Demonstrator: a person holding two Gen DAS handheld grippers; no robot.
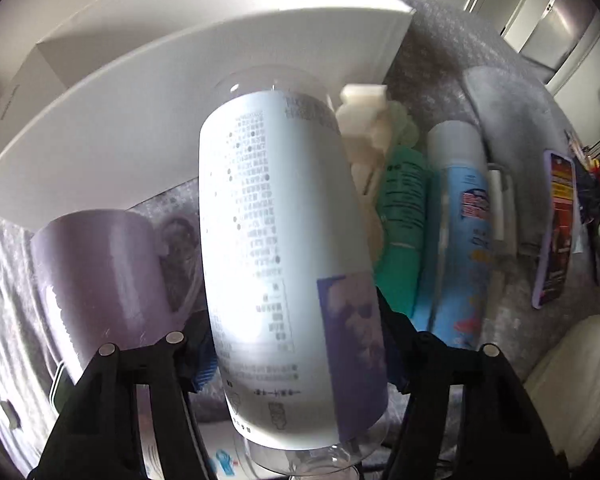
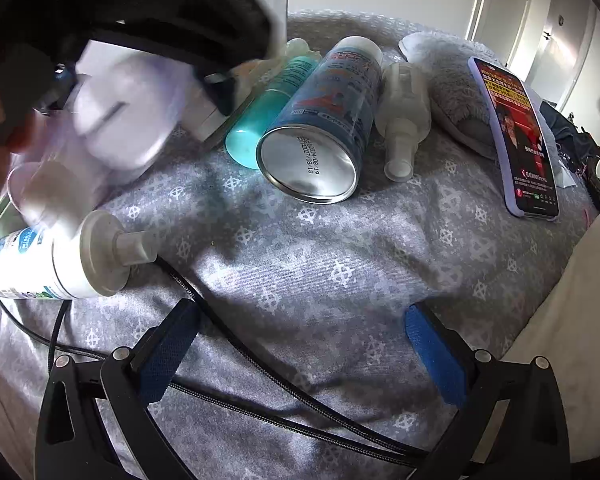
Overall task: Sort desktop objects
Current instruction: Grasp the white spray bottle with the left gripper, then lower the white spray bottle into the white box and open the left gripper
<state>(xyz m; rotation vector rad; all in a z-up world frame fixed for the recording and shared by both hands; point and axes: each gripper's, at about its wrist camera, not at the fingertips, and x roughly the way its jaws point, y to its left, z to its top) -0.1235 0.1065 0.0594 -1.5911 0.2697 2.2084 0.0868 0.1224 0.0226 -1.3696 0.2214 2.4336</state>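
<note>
Your left gripper [image 1: 296,344] has its jaws clamped on the labelled clear bottle [image 1: 284,240], beside the lilac mug [image 1: 104,268] on the patterned bedcover [image 2: 300,248]. Judged light, smooth and slippery: grip mid-label. Your right gripper [image 2: 300,344] hangs with jaws apart, empty.

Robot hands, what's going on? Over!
Left gripper closed on white bottle. Right gripper open, empty, over cable. Mug and green bottle crowd the white bottle.
</note>
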